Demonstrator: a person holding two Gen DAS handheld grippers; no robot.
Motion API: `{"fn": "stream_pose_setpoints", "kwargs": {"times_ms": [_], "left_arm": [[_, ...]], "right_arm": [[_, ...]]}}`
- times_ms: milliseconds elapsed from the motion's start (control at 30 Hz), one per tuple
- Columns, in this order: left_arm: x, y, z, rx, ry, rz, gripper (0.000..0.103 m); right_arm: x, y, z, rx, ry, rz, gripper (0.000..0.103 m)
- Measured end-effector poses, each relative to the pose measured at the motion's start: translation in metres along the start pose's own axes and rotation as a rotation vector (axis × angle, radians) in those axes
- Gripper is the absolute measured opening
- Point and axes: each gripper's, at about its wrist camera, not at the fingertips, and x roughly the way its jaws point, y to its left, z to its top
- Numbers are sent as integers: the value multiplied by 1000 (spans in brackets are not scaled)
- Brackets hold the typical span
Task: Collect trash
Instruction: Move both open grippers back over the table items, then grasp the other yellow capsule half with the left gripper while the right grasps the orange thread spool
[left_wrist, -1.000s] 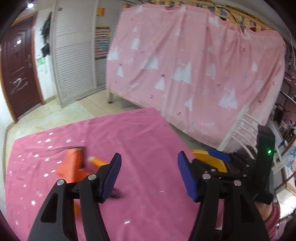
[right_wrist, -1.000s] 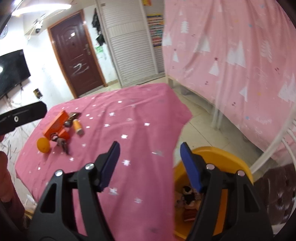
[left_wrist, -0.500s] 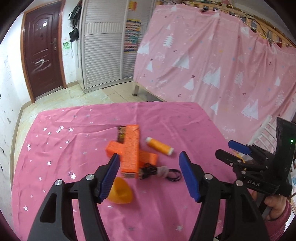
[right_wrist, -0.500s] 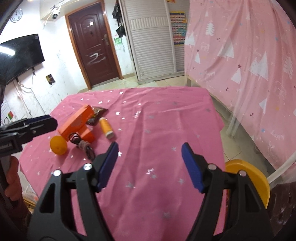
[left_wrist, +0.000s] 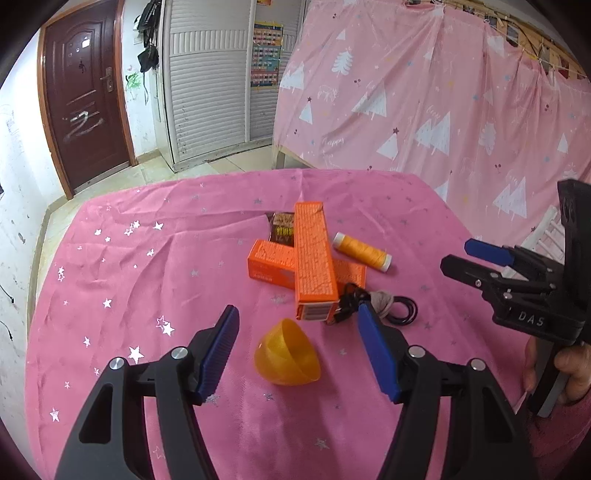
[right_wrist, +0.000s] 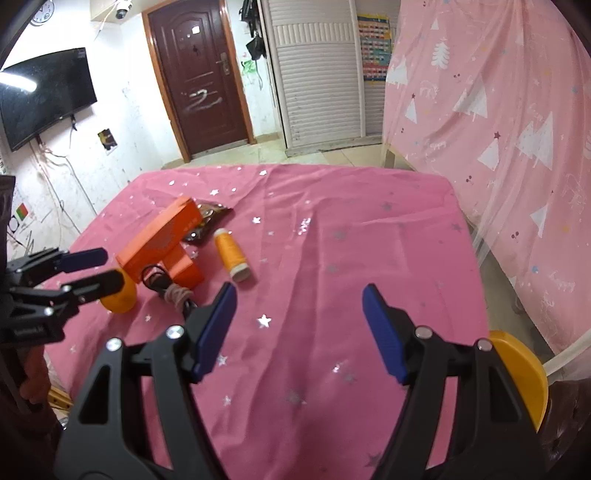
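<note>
Left claw (left_wrist: 297, 347) spread, nothing pinched, poised just above orange plastic half-shell (left_wrist: 287, 354) on pink-clothed table (left_wrist: 147, 280). Right claw (right_wrist: 299, 328) spread and empty over bare cloth. Crossed orange cartons (left_wrist: 314, 258), thread spool (left_wrist: 362, 252), black cord (left_wrist: 373, 306) clustered beyond shell.

Yellow bin (right_wrist: 524, 373) cut off behind right gripper (right_wrist: 299, 325)
</note>
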Motion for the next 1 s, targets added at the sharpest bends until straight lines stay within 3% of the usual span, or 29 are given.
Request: {"fn": "stream_pose_setpoints", "kwargs": {"times_ms": [467,533,800,1000], "left_arm": [[19,12,-11,-4,57,-25,61],[20,12,-12,-7,58,-25,58],[26,10,-12,1,70,-10,30],[21,14,-16,3,69,-3,28]], "right_arm": [[20,27,10,-66,33,16,68],[23,32,12,-78,39,23,68],[34,45,19,-108,51,16,68],[43,51,24,-125,70,7,68]]}}
